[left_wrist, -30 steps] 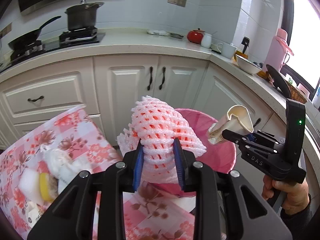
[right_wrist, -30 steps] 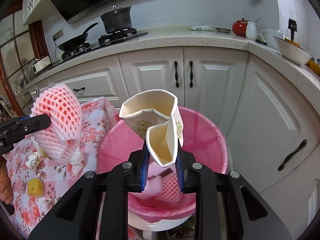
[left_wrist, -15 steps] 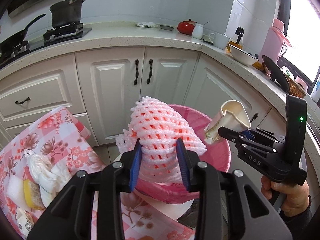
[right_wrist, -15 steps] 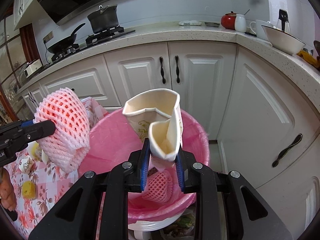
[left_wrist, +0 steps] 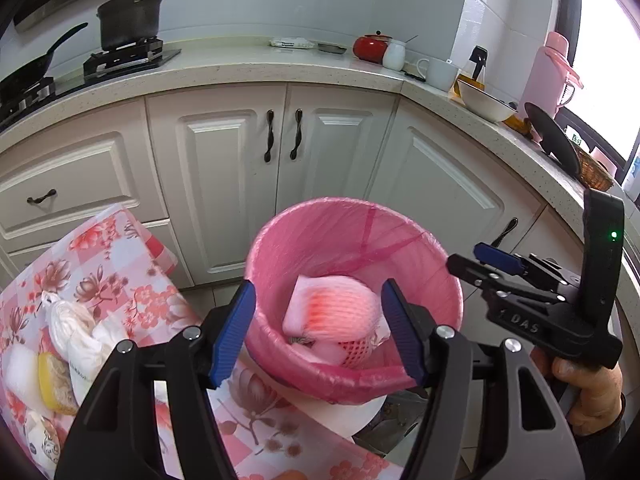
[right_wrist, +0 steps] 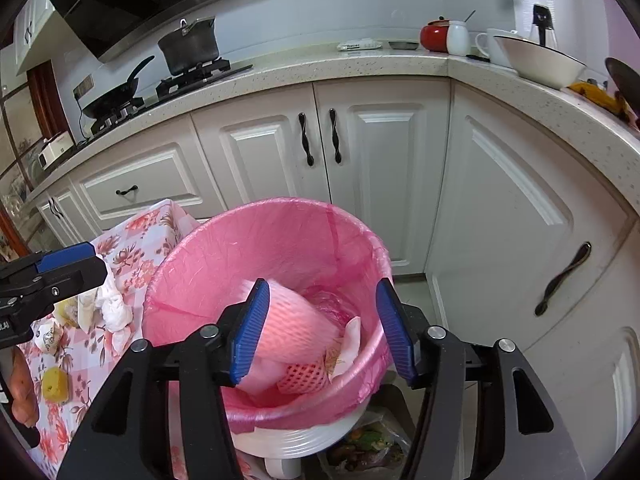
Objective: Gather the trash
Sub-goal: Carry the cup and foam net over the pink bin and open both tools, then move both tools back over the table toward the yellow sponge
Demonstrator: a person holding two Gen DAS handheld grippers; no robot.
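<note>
The pink-lined trash bin stands below both grippers, beside the table. A pink foam fruit net, blurred, is dropping into it onto another small net. The crumpled paper cup lies inside against the liner. My left gripper hangs over the bin's near rim with its jaws opening and nothing pressed between its pads. My right gripper is also over the bin, jaws opening, free of the cup. Each gripper shows in the other's view: the right gripper at the right, the left gripper at the left.
A table with a floral cloth sits left of the bin, carrying a crumpled white bag and a yellow sponge. White cabinets and a countertop wrap behind. A bag of scraps lies on the floor under the bin.
Both grippers' jaws have gone from shut to wide. The foam net has left the left gripper and the paper cup the right; both have dropped into the bin.
</note>
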